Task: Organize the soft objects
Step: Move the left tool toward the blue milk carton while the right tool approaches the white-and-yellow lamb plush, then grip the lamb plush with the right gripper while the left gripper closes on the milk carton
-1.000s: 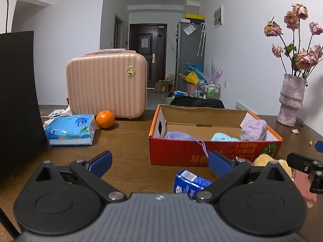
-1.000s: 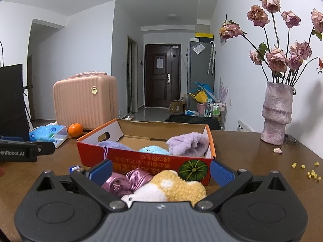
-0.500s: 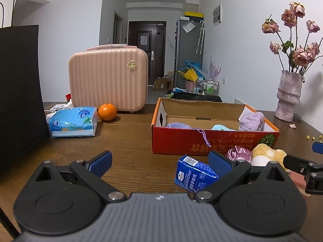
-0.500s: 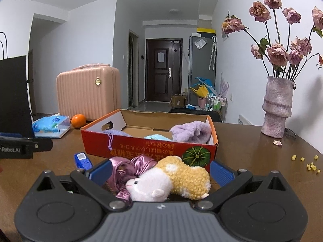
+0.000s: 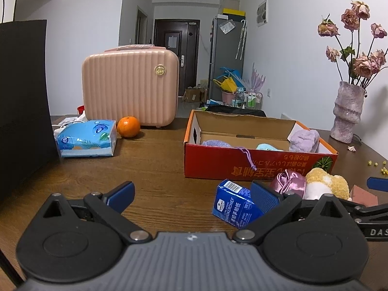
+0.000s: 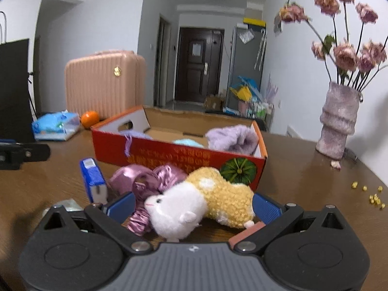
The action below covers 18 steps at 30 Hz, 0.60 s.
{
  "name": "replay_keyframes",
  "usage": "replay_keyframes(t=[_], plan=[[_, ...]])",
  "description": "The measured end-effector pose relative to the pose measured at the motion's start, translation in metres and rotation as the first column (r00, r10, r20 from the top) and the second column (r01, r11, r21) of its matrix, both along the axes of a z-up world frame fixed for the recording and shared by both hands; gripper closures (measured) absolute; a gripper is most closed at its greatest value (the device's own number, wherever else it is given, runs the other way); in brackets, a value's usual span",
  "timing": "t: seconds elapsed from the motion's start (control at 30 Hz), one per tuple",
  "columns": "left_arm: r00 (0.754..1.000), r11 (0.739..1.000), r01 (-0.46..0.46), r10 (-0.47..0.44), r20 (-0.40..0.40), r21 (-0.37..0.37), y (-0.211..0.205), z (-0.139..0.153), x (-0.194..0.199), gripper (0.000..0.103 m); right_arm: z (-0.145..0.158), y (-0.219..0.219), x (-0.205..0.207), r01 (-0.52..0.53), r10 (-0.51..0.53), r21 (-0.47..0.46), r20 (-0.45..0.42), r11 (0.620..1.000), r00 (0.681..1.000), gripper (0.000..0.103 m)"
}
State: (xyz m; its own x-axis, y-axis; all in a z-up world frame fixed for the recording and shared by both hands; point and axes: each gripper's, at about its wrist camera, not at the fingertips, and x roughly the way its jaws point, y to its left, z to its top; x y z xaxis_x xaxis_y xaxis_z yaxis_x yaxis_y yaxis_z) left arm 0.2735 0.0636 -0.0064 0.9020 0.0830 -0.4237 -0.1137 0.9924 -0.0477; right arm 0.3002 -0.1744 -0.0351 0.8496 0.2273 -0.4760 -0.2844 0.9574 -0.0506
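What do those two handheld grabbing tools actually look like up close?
Both look alike: the left tool and right tool have black hinged arms with silver rivets, round black discs, a ribbed grey body and blue textured pads. White lettering marks one side. No cables or sleeves show.

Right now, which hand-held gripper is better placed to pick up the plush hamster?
Right. The right hand-held gripper is open with the plush hamster lying between its fingers. The left hand-held gripper is open over bare table, with the toy off to its right.
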Motion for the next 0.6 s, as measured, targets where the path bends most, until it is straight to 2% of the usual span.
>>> replay_keyframes(t=[0.07, 0.23, 0.33, 0.47, 0.57, 0.6], plan=[[1.000, 1.000, -0.001, 0.001, -0.008, -0.003, 0.001, -0.002, 0.001, 0.000, -0.002, 0.002, 0.009, -0.006, 0.007, 0.016, -0.051, 1.000, 0.999, 0.003], [0.999, 1.000, -0.012, 0.011, -0.031, -0.004, 0.003, -0.007, 0.006, 0.000, -0.003, 0.007, 0.027, 0.014, -0.007, 0.057, -0.114, 0.998, 0.993, 0.009], [0.999, 1.000, -0.022, 0.021, -0.033, -0.007, 0.004, -0.007, 0.006, 0.000, 0.000, 0.010, 0.038, 0.034, -0.021, 0.093, -0.144, 0.995, 0.989, 0.017], [0.999, 0.999, -0.030, 0.029, -0.044, -0.012, 0.006, -0.009, 0.009, 0.000, -0.005, 0.016, 0.054, 0.072, -0.054, 0.087, -0.189, 0.994, 0.980, 0.031], [0.998, 0.999, -0.031, 0.030, -0.047, -0.015, 0.006, -0.009, 0.009, 0.000, -0.013, 0.018, 0.057, 0.086, -0.070, 0.073, -0.201, 0.994, 0.977, 0.032], [0.998, 0.999, -0.031, 0.030, -0.047, -0.016, 0.006, -0.009, 0.009, 0.000, -0.016, 0.018, 0.058, 0.081, -0.064, 0.074, -0.217, 0.994, 0.974, 0.037]])
